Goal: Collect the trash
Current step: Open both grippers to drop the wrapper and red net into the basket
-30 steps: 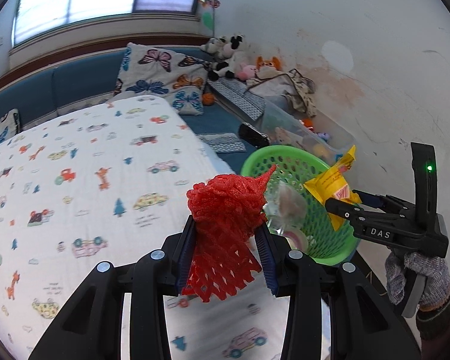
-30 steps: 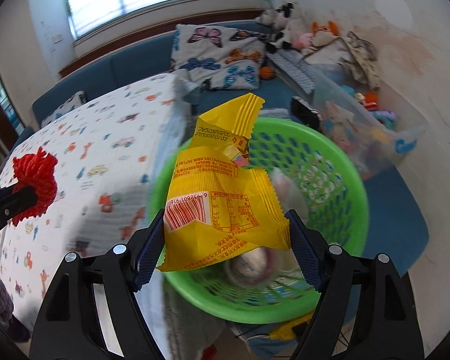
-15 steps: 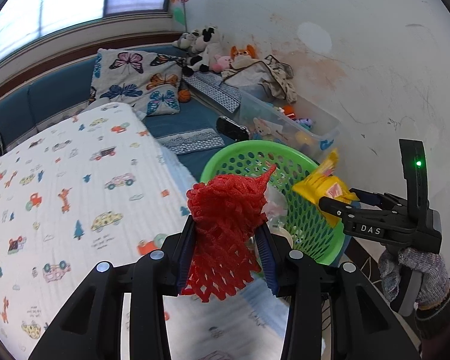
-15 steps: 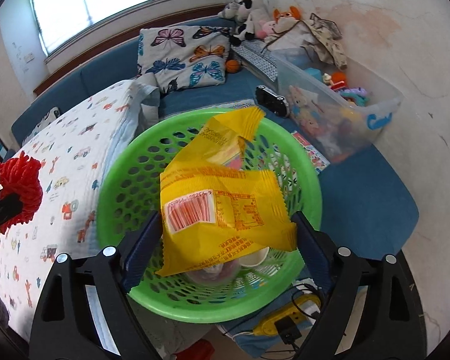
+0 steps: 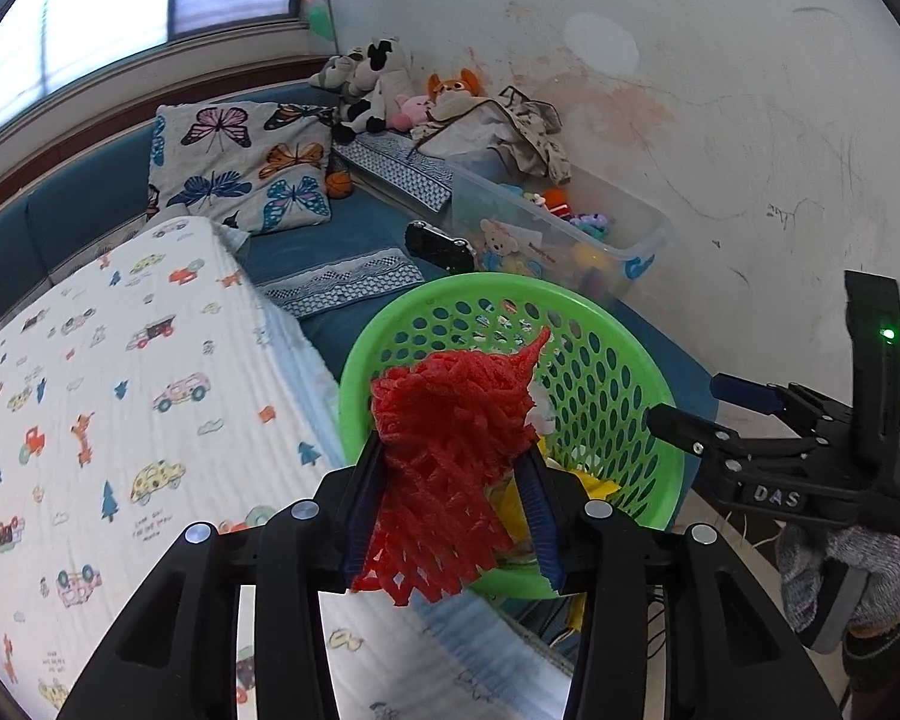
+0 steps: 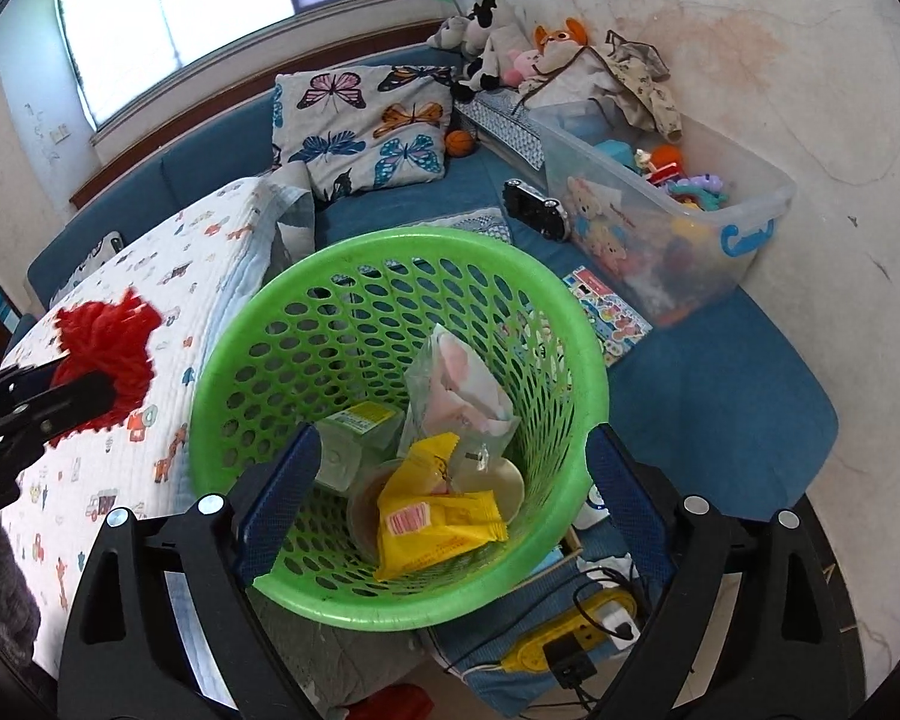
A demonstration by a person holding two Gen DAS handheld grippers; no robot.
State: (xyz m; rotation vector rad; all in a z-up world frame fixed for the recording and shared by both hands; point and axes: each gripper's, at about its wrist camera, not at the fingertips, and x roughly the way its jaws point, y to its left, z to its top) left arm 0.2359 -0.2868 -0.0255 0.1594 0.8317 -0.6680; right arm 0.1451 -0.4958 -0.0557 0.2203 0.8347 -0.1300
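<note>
A green perforated basket (image 6: 390, 240) stands on the floor by the bed, holding a yellow snack packet (image 6: 438, 528), a clear wrapper (image 6: 456, 384) and cups. My right gripper (image 6: 453, 438) hovers above the basket, its jaws opening wide, with nothing gripped between them. My left gripper (image 5: 450, 504) is shut on a red foam net (image 5: 450, 438) at the basket's (image 5: 570, 300) left rim; its jaws are beginning to ease, with the pads still on the net. The left wrist view shows the right gripper (image 5: 687, 402) past the basket's right rim, held by a gloved hand (image 5: 840, 576).
The bed with a cartoon-print quilt (image 6: 150, 300) lies left of the basket. A clear toy bin (image 6: 744, 210), a black toy car (image 6: 534, 210), a butterfly pillow (image 6: 360, 120) and plush toys (image 6: 498, 30) sit on the blue mat behind. A yellow power strip (image 6: 570, 636) with cables lies below the basket.
The yellow packet has left my right gripper and dropped into the basket as the jaws widened. My left gripper has carried the red net rightward to the basket's rim.
</note>
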